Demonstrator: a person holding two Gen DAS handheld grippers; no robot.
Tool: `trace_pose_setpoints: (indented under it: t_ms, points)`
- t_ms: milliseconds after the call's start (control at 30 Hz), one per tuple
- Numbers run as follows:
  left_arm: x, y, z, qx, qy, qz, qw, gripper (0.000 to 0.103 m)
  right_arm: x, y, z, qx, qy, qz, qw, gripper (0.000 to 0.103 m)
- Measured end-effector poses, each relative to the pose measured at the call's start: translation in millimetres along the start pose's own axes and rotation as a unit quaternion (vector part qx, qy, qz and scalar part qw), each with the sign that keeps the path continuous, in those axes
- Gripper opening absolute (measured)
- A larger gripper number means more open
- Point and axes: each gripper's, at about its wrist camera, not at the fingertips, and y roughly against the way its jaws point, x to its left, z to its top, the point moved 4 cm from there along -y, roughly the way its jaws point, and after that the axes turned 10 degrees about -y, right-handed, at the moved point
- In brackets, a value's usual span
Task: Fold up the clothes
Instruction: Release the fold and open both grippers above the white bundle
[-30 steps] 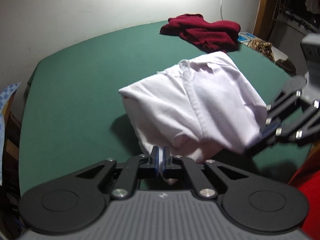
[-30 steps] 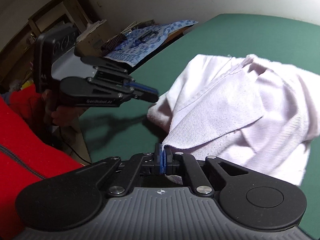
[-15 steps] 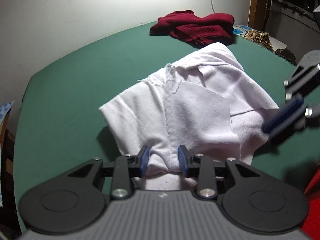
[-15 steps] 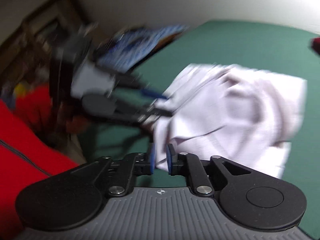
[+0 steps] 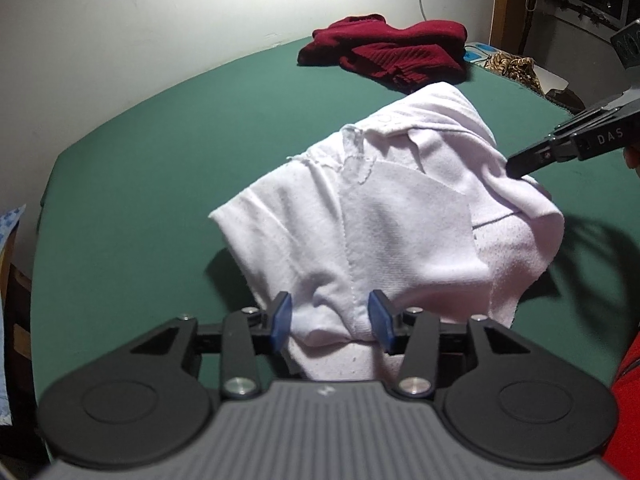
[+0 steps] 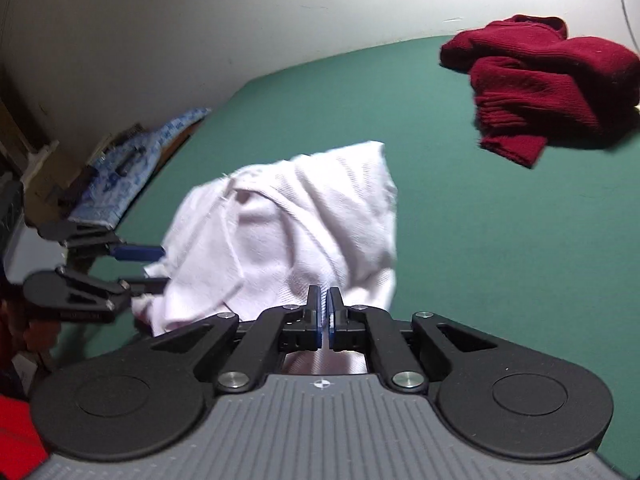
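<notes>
White garment bundled on the green surface, fold judged only partly done.

The white garment (image 5: pixel 384 224) lies bunched in rough layers near the near edge of the green surface (image 5: pixel 160 184), not yet flat or squared, so smoothing and further folds look outstanding; the dark red garment (image 5: pixel 392 54) at the far side looks untouched. The left tool (image 5: pixel 330 316) has its blades apart, cloth between them unclamped. The right tool (image 6: pixel 323 312) has its blades almost together, pinching a thin edge of the garment. A pale wall (image 5: pixel 160 20) backs the surface.
</notes>
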Motion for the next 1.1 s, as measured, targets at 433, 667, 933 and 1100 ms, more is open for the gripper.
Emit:
trace_pose_setpoints:
  t_ms: [433, 667, 933, 1100]
  points:
    - [0, -2, 3, 0.005, -0.013, 0.006, 0.9999, 0.058, 36, -37, 16, -0.036, 0.069, -0.02, 0.997, 0.006]
    - [-12, 15, -8, 0.012, -0.004, -0.01, 0.9999, 0.039, 21, -10, 10, 0.002, 0.073, -0.005, 0.997, 0.006]
    - [14, 27, -4, -0.015, 0.05, 0.007, 0.9986, 0.062, -15, -4, 23, -0.05, -0.078, 0.027, 0.995, 0.044]
    - [36, 3, -9, 0.006, 0.13, -0.013, 0.9914, 0.046, -23, -25, 28, -0.04, -0.104, 0.033, 0.993, 0.021]
